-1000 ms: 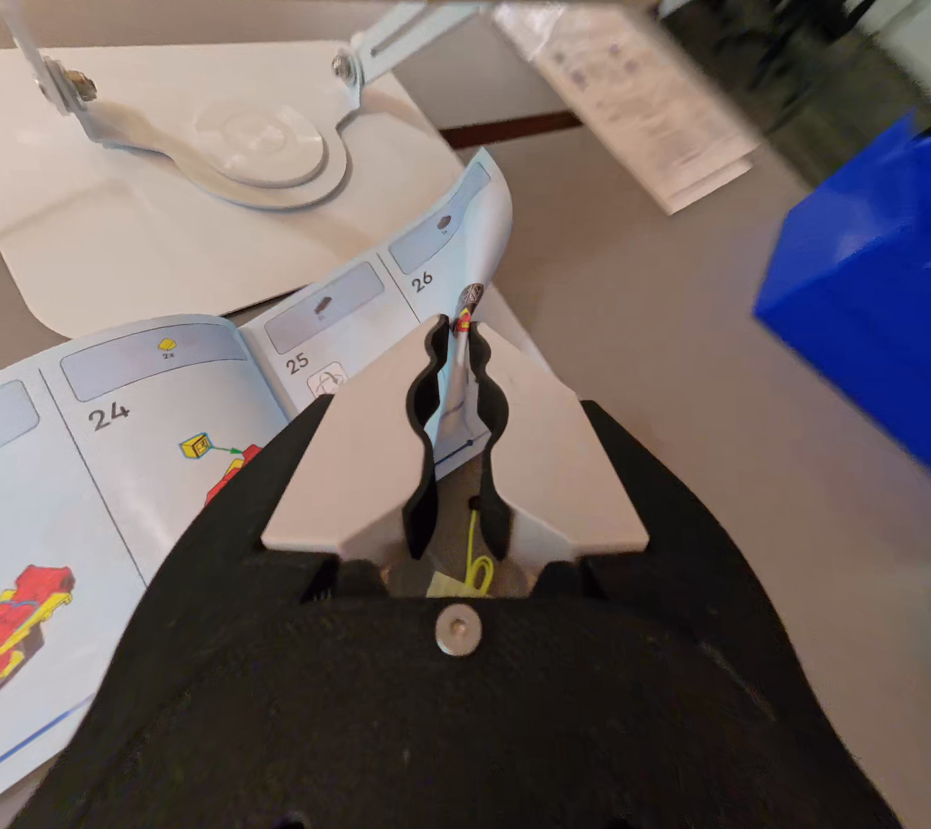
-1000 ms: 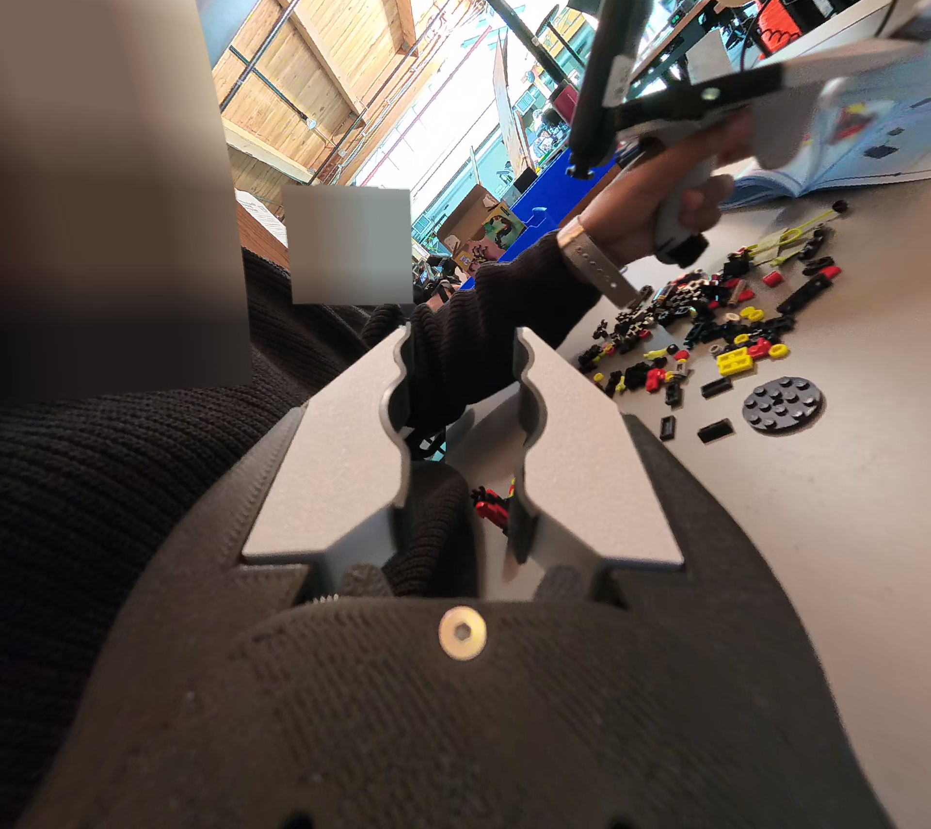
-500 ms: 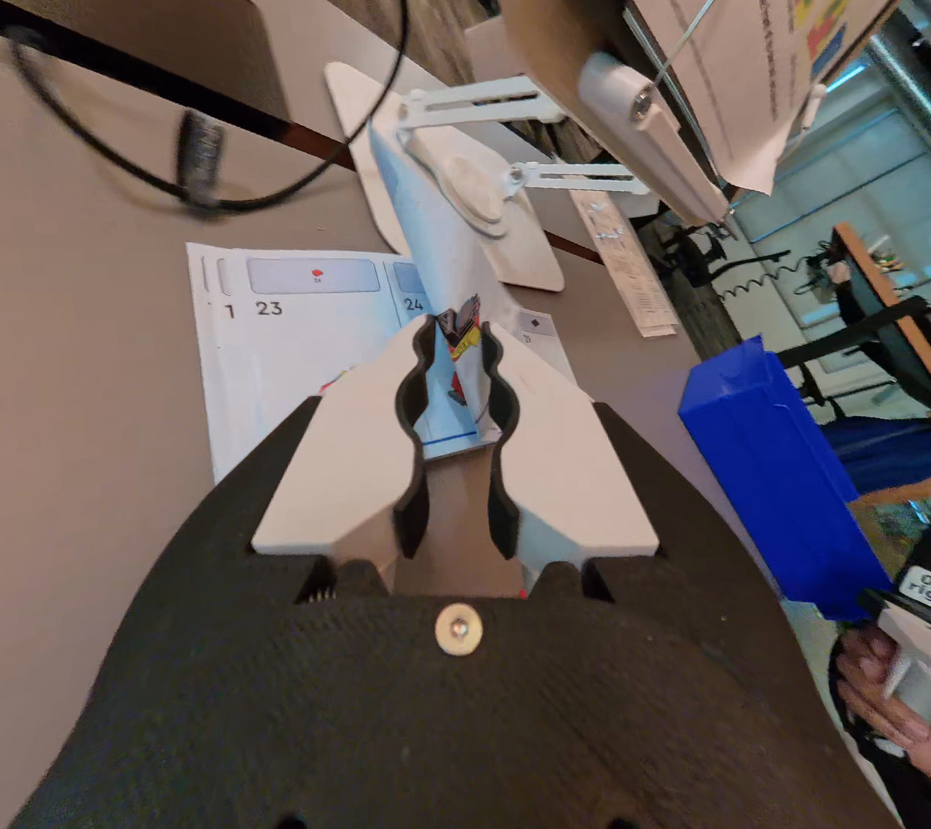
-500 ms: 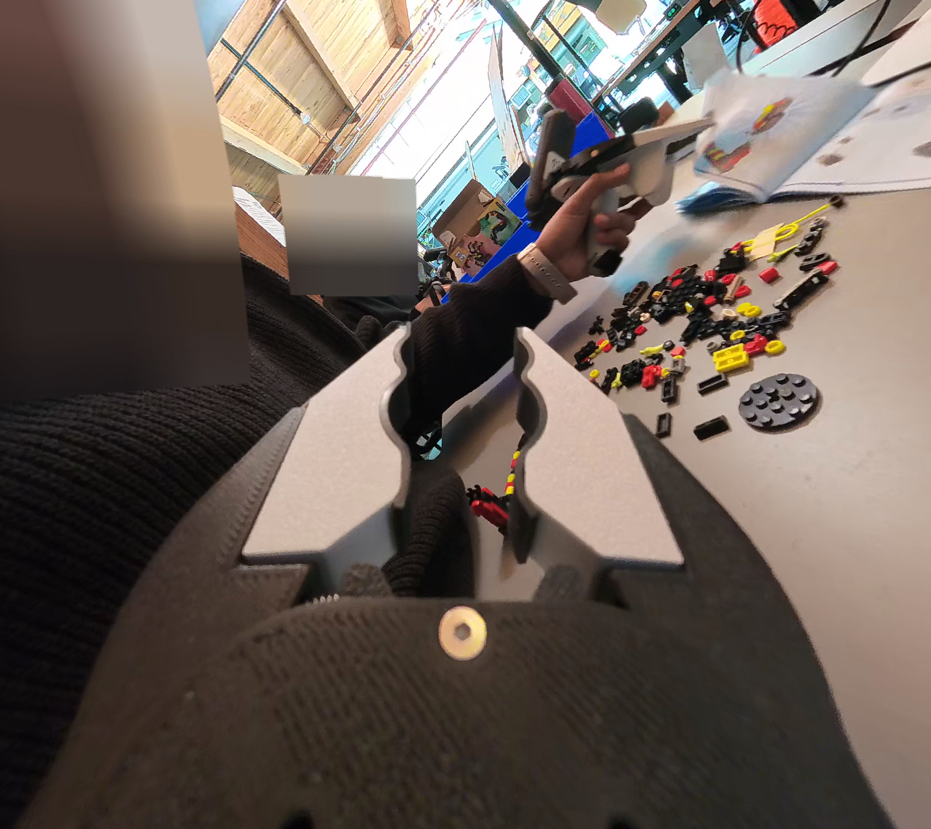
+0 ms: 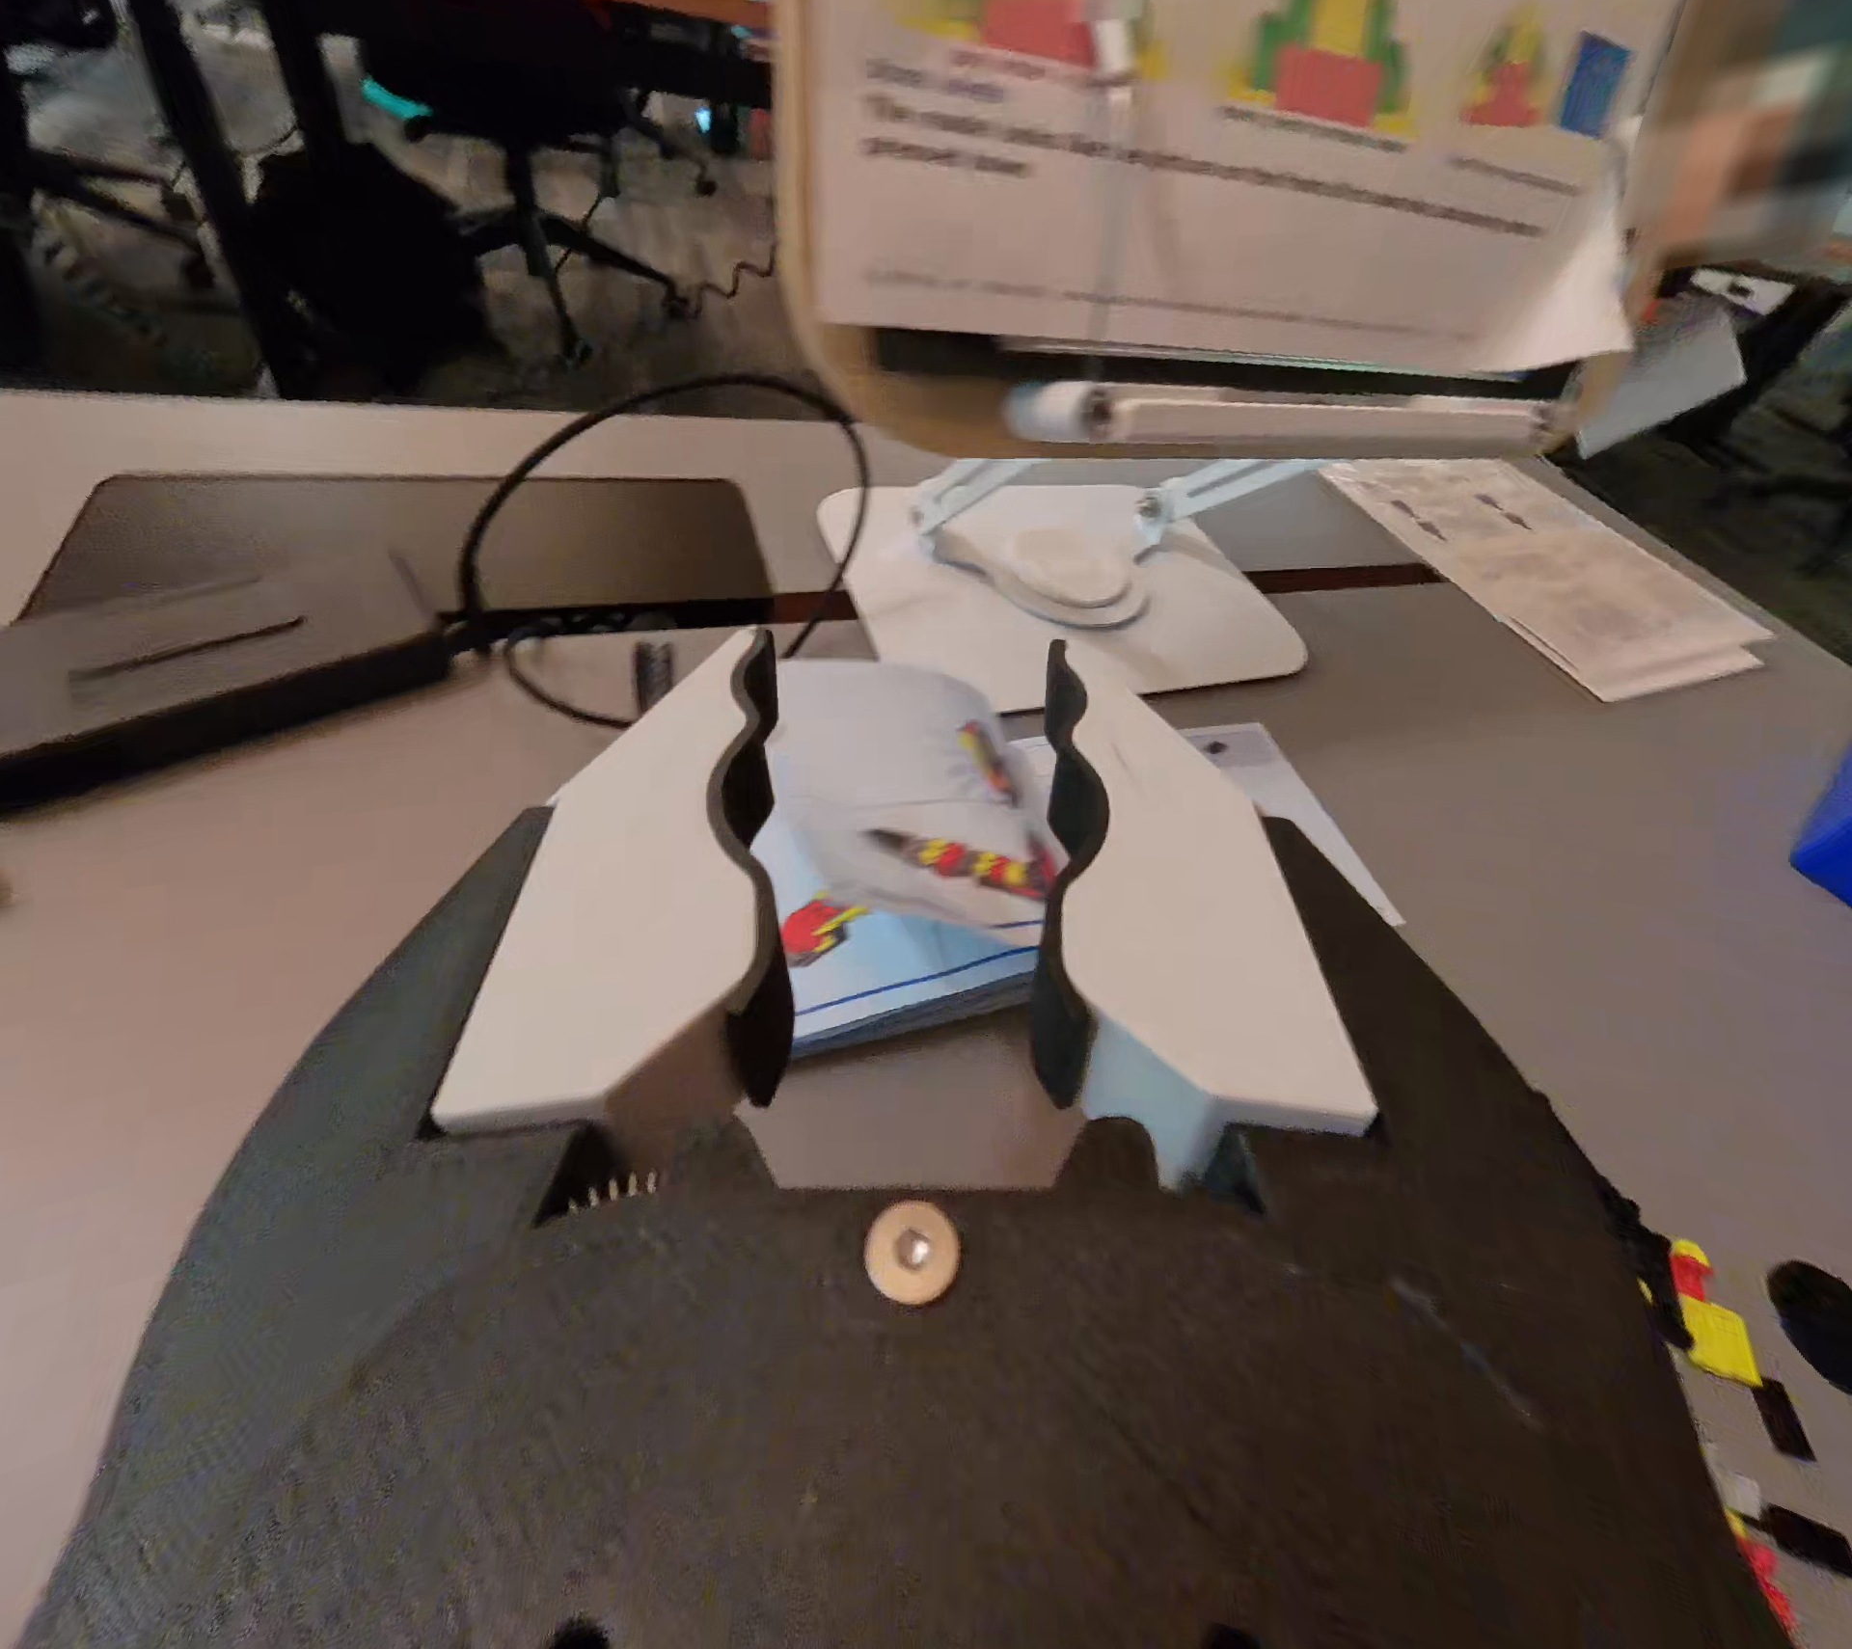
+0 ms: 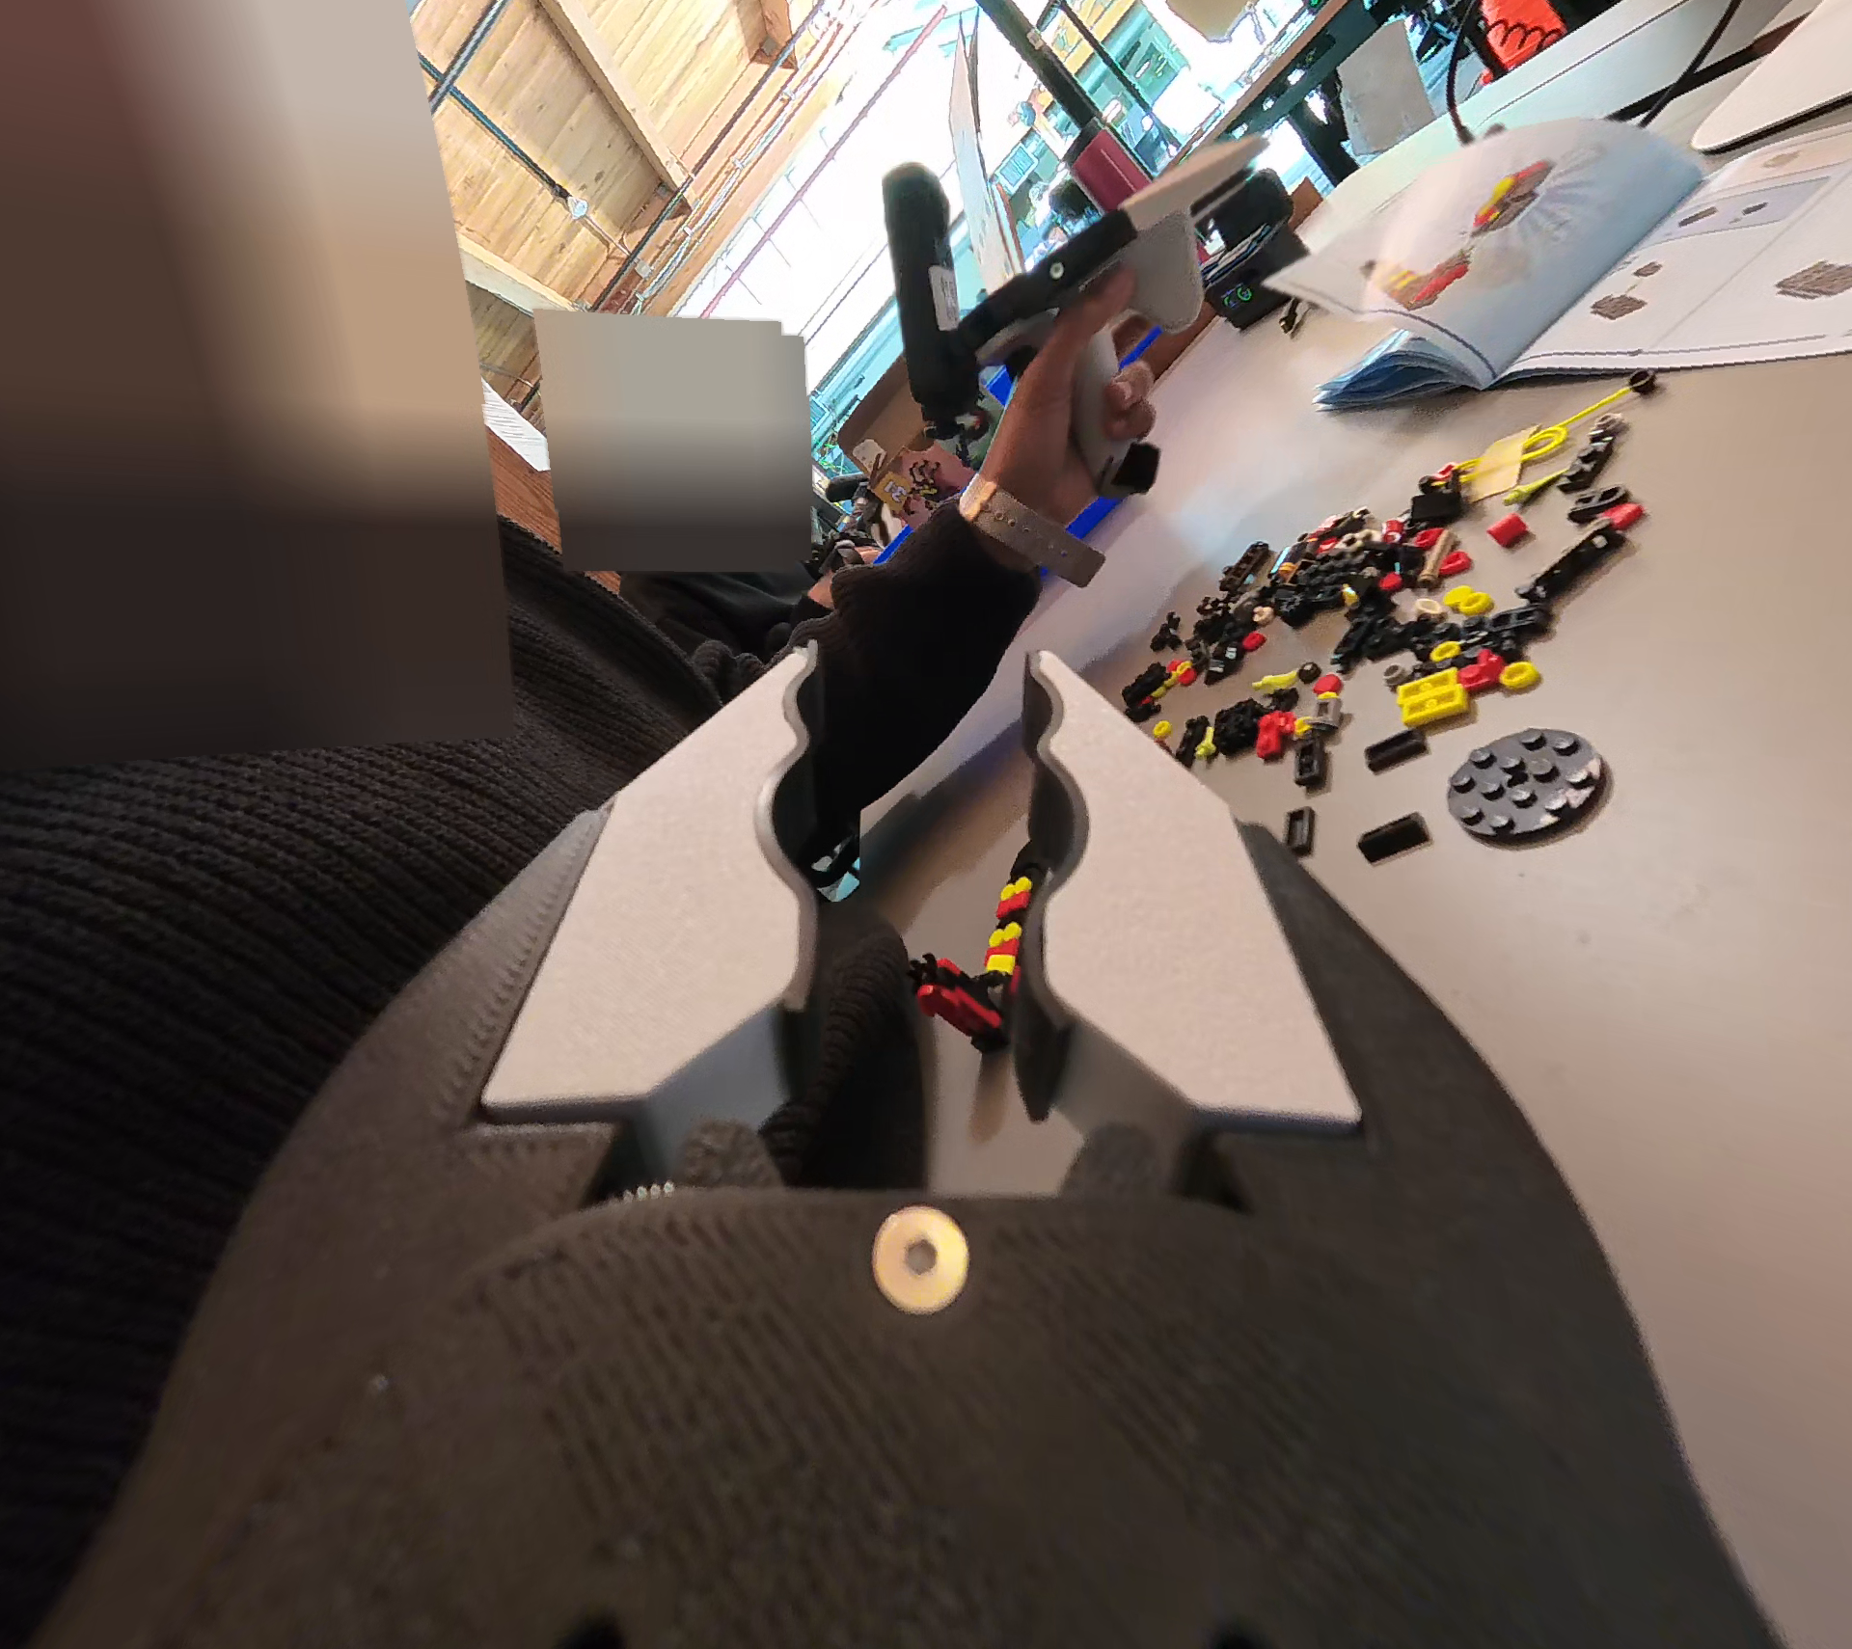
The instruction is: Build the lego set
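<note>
Two grippers show, both with jaws apart. Ahead of the left gripper [image 5: 907, 849] an instruction booklet [image 5: 902, 950] lies open on the grey table [image 5: 251, 900], one page curled up and blurred between the spread fingers; whether a finger touches the page cannot be told, and the gripper holds nothing. Its jaws stand wide. The right gripper [image 6: 917, 860] is tilted back toward the person's dark sleeve [image 6: 902, 649], released and empty, with a small red, yellow and black built piece [image 6: 977, 970] lying just beyond its right finger. Loose bricks [image 6: 1383, 629] in black, red and yellow are scattered farther off on the table, beside a round dark studded plate [image 6: 1523, 784].
</note>
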A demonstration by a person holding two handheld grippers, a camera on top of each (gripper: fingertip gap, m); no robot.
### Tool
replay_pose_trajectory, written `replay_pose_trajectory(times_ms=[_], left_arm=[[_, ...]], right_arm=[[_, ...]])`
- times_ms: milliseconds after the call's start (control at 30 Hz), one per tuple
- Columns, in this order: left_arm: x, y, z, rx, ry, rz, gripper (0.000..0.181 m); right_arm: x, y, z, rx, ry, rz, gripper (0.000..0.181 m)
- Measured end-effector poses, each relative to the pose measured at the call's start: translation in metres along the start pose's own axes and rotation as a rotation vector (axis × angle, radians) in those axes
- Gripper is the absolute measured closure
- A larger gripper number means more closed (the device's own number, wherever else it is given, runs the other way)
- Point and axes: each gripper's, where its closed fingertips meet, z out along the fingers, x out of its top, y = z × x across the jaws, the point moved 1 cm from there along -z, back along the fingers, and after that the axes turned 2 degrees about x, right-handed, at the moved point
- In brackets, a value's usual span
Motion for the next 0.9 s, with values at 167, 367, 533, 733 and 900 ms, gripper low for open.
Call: replay_pose_trajectory(times_ms=[167,367,533,733,900], left_arm=[[-0.044,0.033,0.024,-0.038,-0.222,0.1,0.138],[-0.097,0.009,0.034,0.06,-0.419,0.145,0.148],[-0.118,-0.003,0.034,0.091,-0.522,0.103,0.149],[-0.094,0.002,0.025,0.065,-0.438,0.095,0.143],[-0.067,0.015,0.003,0.004,-0.32,0.071,0.141]], right_arm=[[0.0,-0.002,-0.001,0.005,0.001,-0.003,0.144],[0.002,-0.004,-0.003,0.016,0.015,0.008,0.144],[0.001,-0.003,-0.002,0.017,0.011,0.015,0.144],[0.0,-0.002,0.0,0.011,0.0,0.005,0.144],[-0.004,-0.006,0.002,0.001,-0.026,-0.029,0.145]])
